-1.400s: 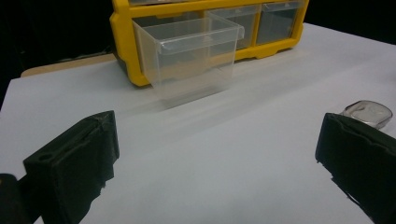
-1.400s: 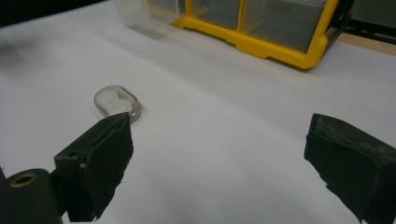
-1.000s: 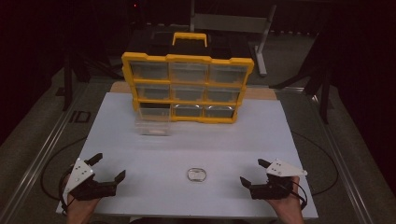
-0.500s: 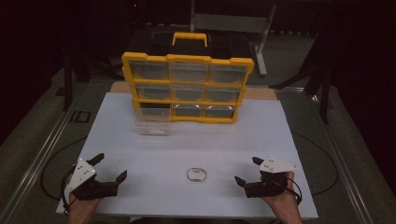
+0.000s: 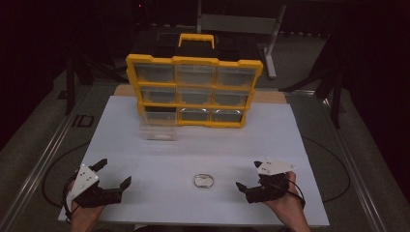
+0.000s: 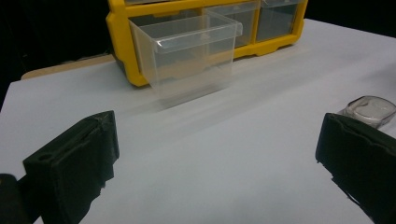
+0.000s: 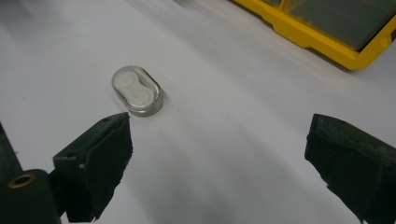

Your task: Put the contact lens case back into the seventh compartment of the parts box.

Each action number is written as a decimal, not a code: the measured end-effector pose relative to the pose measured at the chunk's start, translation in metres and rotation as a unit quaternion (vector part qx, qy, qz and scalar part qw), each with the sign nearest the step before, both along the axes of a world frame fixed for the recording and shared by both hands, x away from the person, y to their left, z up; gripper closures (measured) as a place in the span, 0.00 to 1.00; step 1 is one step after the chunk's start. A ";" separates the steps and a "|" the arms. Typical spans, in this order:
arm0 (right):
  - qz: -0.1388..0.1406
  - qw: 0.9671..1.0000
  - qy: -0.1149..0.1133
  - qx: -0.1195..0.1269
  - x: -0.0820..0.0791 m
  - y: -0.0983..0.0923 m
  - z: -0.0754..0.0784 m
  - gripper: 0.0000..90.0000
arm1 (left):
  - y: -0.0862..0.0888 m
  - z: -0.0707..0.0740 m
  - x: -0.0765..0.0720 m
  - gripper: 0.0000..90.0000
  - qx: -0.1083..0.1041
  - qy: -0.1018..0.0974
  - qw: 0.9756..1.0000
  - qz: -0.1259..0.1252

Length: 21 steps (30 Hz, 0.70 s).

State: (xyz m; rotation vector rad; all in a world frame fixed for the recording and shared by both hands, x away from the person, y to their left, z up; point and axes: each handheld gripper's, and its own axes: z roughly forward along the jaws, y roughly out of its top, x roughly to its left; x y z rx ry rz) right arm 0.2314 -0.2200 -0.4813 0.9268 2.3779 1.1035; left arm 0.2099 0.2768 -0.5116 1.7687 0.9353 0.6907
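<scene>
A small clear oval case with two white discs inside lies on the white table near its front middle. My right gripper is open to the right of the case, a short way off, its jaws pointing toward it. At the front left my left gripper is open with nothing between its jaws. A yellow drawer organizer stands upright at the back. One clear drawer sits pulled out on the table before its empty lower-left slot.
The organizer's other clear drawers are in place, and a yellow handle tops it. A wooden board shows behind the white table. Cables curve over the grey floor on both sides. Dark stands rise at the back.
My right gripper has moved left, nearer the oval case. The left gripper has stayed about where it was.
</scene>
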 end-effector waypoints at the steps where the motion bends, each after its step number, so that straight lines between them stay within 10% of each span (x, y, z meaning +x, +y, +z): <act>1: 0.000 1.000 0.000 0.000 0.000 0.000 0.000 0.08 | 0.000 0.000 0.000 0.01 0.000 0.000 1.000 0.000; 21: 0.038 0.999 0.010 -0.014 0.010 0.028 0.005 0.08 | -0.001 0.000 -0.001 0.01 0.003 -0.003 1.000 -0.004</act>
